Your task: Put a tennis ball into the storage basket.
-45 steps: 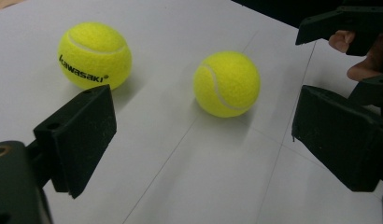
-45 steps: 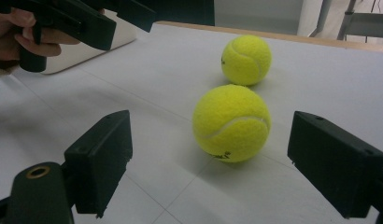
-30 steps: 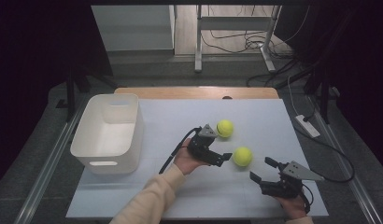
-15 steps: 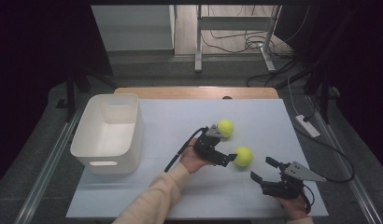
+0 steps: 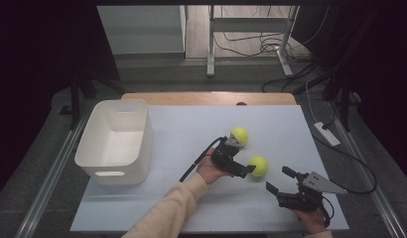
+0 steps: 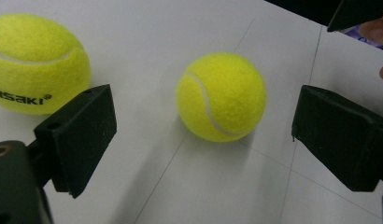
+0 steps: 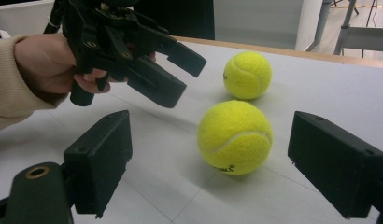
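Two yellow tennis balls lie on the white table (image 5: 186, 129). The near ball (image 5: 258, 166) (image 6: 221, 96) (image 7: 235, 136) rests just ahead of my left gripper (image 5: 247, 170) (image 6: 206, 140), which is open with its jaws wide apart and the ball a little beyond their tips. The far ball (image 5: 239, 135) (image 6: 38, 63) (image 7: 247, 74) sits beside the left gripper's body. My right gripper (image 5: 278, 179) (image 7: 222, 163) is open near the table's front right and faces the near ball from the other side. In the right gripper view the left gripper (image 7: 185, 77) hangs open in a hand.
A white plastic bin (image 5: 114, 141), nothing in it, stands at the table's left. A cable (image 5: 194, 161) trails from the left gripper. A white power strip (image 5: 326, 134) lies off the table's right edge. A sleeve (image 5: 167, 213) reaches in from the front.
My left gripper has slid to the right, toward the near ball. Both balls and the right gripper have stayed put.
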